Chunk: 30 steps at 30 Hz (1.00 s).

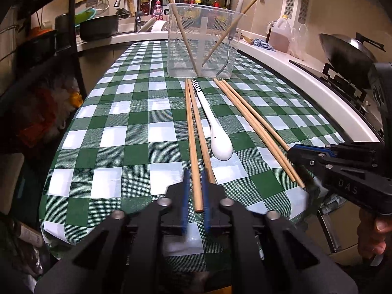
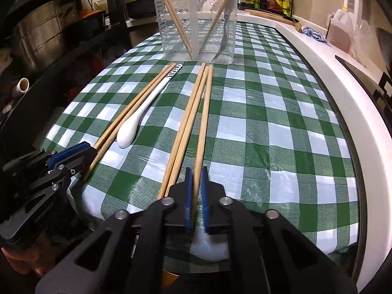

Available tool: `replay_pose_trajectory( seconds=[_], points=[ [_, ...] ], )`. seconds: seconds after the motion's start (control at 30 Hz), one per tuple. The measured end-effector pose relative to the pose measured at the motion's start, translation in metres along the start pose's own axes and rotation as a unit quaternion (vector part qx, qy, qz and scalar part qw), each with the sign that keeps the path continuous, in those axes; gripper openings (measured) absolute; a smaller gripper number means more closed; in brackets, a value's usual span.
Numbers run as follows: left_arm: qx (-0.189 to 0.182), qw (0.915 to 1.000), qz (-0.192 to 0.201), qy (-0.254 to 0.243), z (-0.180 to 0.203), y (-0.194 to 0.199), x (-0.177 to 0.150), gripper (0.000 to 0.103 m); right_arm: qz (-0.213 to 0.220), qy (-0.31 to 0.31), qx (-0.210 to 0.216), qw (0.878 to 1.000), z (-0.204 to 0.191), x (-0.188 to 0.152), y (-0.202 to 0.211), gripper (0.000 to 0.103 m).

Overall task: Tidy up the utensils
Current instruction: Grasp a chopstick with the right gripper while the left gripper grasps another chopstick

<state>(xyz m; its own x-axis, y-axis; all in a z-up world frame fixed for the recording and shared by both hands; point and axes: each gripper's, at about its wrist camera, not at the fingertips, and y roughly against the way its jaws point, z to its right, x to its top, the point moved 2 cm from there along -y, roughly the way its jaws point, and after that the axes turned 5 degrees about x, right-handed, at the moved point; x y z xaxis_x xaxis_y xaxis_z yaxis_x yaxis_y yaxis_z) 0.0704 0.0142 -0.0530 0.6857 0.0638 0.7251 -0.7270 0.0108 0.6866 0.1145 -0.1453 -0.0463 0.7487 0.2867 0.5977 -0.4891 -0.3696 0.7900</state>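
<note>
A clear plastic container stands at the far end of a green-checked bench, with chopsticks and a utensil leaning inside. Nearer than it lie a white spoon and two chopstick groups. The left gripper is closed on one chopstick; the right gripper is closed on another chopstick.

Five wooden chopsticks and white spoon flat on table, clear tub upright holding two more.
</note>
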Motion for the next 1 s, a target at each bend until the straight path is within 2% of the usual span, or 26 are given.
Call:
replay_pose_trajectory(
  seconds=[0.27, 1.0],
  points=[
    [0.011, 0.9999, 0.002, 0.011, -0.014, 0.003, -0.003, 0.007, -0.002, -0.048, -0.05, 0.998, 0.027, 0.0, 0.005, 0.006],
    [0.014, 0.9999, 0.007, 0.001, -0.01, 0.0, 0.0, 0.007, -0.001, -0.06, -0.059, 0.996, 0.031, 0.0, 0.006, 0.006]
  ],
)
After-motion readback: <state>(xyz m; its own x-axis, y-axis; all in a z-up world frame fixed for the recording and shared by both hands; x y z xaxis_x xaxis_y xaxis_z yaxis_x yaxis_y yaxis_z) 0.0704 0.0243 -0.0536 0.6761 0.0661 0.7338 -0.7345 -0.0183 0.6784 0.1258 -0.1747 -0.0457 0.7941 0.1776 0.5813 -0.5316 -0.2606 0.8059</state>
